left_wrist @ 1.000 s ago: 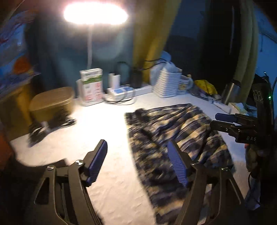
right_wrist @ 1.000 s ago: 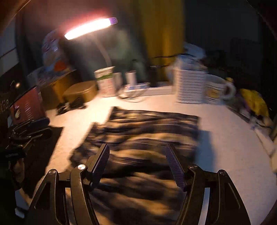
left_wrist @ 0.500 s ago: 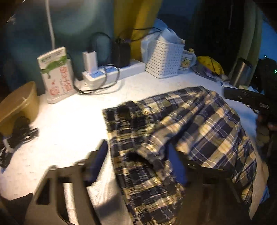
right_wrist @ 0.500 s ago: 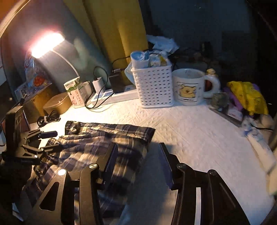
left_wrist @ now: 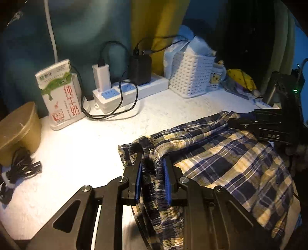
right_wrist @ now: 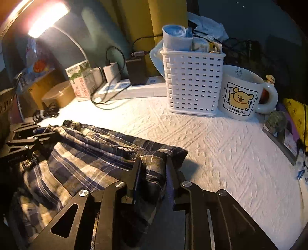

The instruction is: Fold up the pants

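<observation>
Blue and yellow plaid pants (left_wrist: 227, 159) lie bunched on the white textured table top (left_wrist: 80, 153). My left gripper (left_wrist: 152, 163) is closing on the dark gathered waistband at the pants' left corner, and its blue pads press the fabric. In the right wrist view the pants (right_wrist: 86, 157) spread to the left. My right gripper (right_wrist: 153, 169) is closing on the folded right corner, with cloth pinched between its jaws. Each gripper shows in the other's view: the right gripper (left_wrist: 250, 120) at the far right, the left gripper (right_wrist: 41, 132) at the far left.
Along the back stand a milk carton (left_wrist: 59, 94), a power strip (left_wrist: 132, 90) with chargers and cables, a white basket (right_wrist: 192, 80), a bear mug (right_wrist: 240, 92) and a brown bowl (left_wrist: 17, 128). A coiled cable (left_wrist: 19, 169) lies left. A lamp (right_wrist: 48, 18) shines above.
Both grippers moved forward and down onto the pants and their jaws closed from wide open onto the fabric. The pants' corners are now gathered and lifted between the pads.
</observation>
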Demonstrator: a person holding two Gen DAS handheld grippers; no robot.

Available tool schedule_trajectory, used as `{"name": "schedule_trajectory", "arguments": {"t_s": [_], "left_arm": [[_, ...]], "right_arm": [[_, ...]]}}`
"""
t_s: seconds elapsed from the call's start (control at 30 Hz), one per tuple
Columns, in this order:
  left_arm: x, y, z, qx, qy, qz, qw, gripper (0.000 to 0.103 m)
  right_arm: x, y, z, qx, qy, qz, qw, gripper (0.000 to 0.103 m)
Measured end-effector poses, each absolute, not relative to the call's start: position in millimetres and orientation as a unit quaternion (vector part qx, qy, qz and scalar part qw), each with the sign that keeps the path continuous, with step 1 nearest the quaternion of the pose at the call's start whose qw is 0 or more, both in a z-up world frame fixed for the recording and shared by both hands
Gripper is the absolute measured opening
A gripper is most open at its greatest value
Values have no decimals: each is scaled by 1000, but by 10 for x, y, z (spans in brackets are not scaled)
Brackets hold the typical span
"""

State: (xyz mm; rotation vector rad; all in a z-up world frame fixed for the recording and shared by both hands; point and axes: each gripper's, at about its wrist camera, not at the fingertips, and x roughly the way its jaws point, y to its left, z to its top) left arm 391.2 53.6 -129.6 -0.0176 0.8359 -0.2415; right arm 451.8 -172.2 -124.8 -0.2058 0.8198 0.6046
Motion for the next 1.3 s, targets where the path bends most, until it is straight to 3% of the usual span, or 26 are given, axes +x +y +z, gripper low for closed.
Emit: {"name": "schedule_trajectory", "arguments": {"t_s": [0.2, 0.23, 0.27, 0.3, 0.37, 0.67, 0.93, 1.17, 1.3], "left_arm": [[3983, 594, -1406, -22, 408, -110, 906, 27], [3982, 608, -1396, -24, 409, -106, 906, 36], [3973, 641, -1362, -26, 410, -90, 907, 48], [3955, 682, -1314, -31, 407, -81, 909, 53], [3903, 782, -1186, -47, 394, -69, 915, 64], [3356, 657, -546, -46, 316, -101, 942, 64], [3344, 213, -1248, -26, 425, -134, 895, 64], [3300, 400, -1338, -7, 431, -66, 900, 64], [3244, 731, -1448, -46, 448, -46, 892, 71]], "right_arm": [[4599, -1682, -1323, -105, 393, 271, 872, 24], [4613, -1682, -1317, -102, 392, 269, 874, 24], [4622, -1692, -1302, -100, 389, 264, 877, 30], [4625, -1699, -1285, -102, 388, 253, 880, 42], [4593, -1736, -1203, -106, 380, 230, 890, 54], [3918, -1708, -666, -112, 324, 284, 896, 55], [3619, -1441, -1187, -136, 396, 322, 849, 55], [3425, -1651, -1384, -158, 414, 314, 840, 55], [3305, -1835, -1404, -172, 411, 306, 842, 55]]}}
